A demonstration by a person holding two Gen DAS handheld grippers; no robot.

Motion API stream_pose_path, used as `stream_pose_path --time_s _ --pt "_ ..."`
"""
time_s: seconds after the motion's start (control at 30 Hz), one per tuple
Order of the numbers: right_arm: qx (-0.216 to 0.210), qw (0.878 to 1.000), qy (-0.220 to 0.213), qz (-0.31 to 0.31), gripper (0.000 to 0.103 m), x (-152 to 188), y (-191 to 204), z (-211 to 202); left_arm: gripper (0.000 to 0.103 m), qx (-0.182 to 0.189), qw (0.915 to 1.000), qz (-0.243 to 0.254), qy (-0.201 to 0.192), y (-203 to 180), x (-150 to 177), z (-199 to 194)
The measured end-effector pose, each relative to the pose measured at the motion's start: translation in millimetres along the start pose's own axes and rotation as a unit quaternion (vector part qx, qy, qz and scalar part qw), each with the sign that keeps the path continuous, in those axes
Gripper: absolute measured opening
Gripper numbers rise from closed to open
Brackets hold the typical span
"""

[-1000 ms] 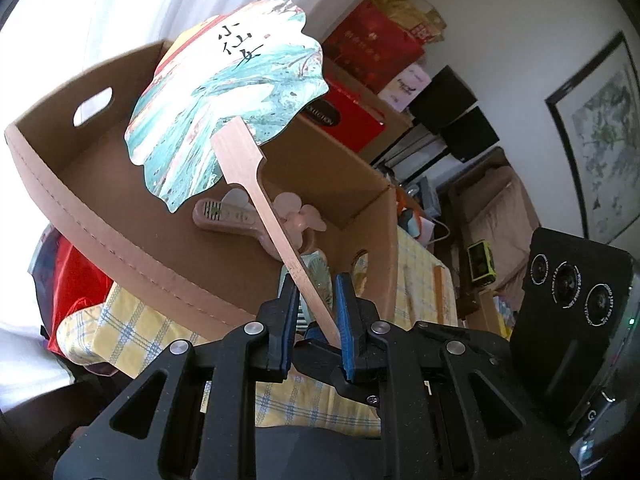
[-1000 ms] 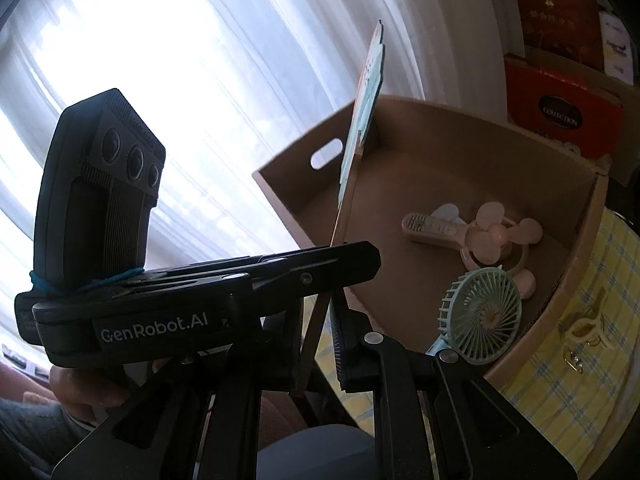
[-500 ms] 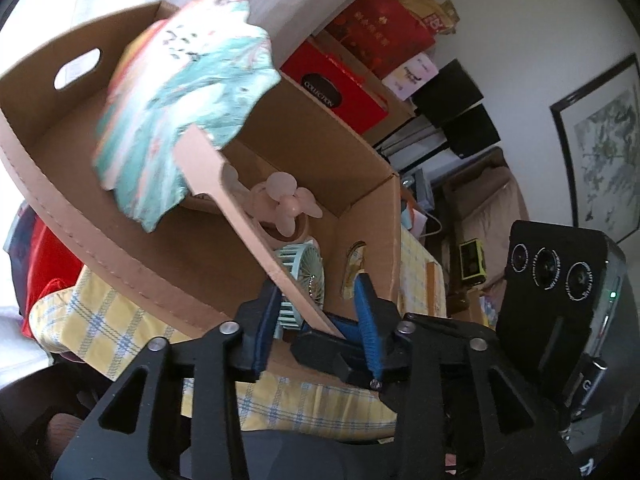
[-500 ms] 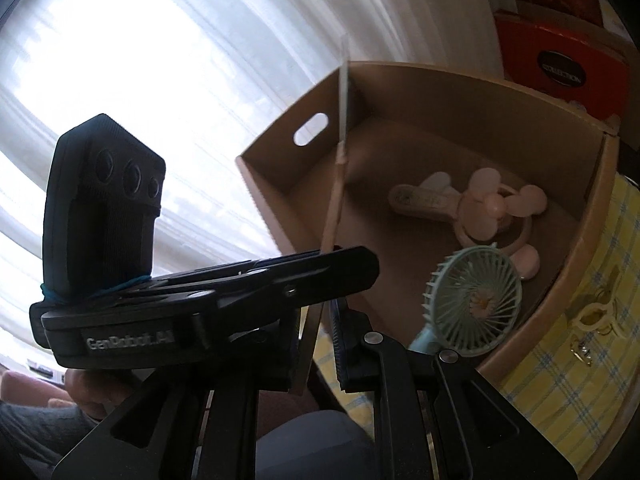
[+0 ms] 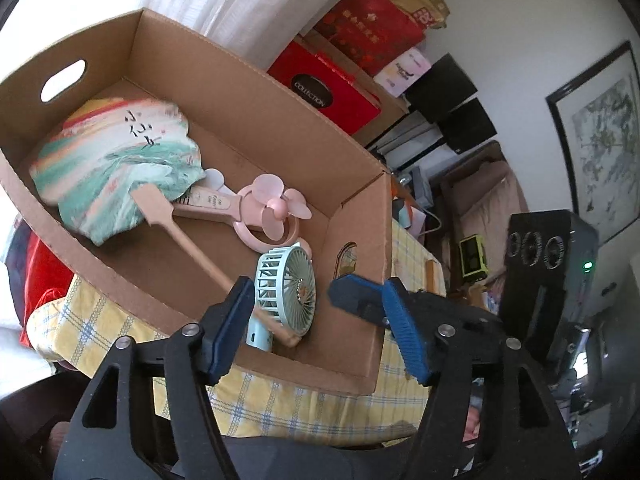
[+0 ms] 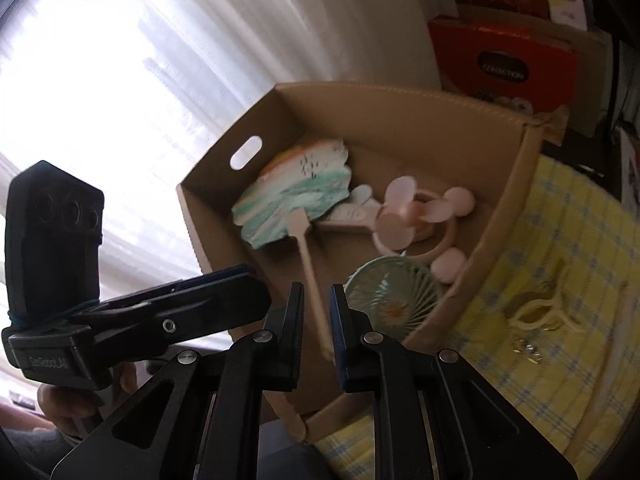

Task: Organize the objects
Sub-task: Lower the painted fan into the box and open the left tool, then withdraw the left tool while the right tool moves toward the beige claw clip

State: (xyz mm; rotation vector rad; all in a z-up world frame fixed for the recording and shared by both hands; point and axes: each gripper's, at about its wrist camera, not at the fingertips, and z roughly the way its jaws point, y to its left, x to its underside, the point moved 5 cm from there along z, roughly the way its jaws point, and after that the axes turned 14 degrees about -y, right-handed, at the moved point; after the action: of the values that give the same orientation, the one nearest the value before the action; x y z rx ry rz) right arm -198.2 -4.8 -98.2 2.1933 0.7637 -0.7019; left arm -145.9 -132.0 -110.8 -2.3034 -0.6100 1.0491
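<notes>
**A:** Where does the paddle fan lie?

**B:** Inside the open cardboard box on the desk, which wears a yellow checked cloth. Its painted head rests at the far left of the box, near the wall with the handle cutout. Its long wooden handle runs from there toward the near right, the tip resting over the box's near rim.

**A:** What else is in the box?

**B:** A pink handheld fan lies flat, its grip tucked under the paddle fan's head. A mint handheld fan stands just nearer, against the near wall.

**A:** And the grippers?

**B:** The left gripper is above the near rim, jaws opening and now wide; the handle's end shows between them, touched by neither pad. The right gripper is narrow, nearly shut; the handle passes behind its gap, with no grip visible.

**A:** Anything outside the box?

**B:** A pale hair claw clip on the cloth, to the right.
</notes>
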Motion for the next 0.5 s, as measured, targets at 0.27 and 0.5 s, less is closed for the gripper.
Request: stream_pose_path --time_s 0.27,0.5 --pt "0.040 0.998 -0.030 -0.024 0.025 0 -2 -29 0.074 -0.002 0.9995 0.032 0.000 -17 4 -4" --pt "0.085 0.995 -0.046 -0.012 0.047 10 -20 -64 0.097 0.018 0.9978 0.059 0.021 -46 17 -1"
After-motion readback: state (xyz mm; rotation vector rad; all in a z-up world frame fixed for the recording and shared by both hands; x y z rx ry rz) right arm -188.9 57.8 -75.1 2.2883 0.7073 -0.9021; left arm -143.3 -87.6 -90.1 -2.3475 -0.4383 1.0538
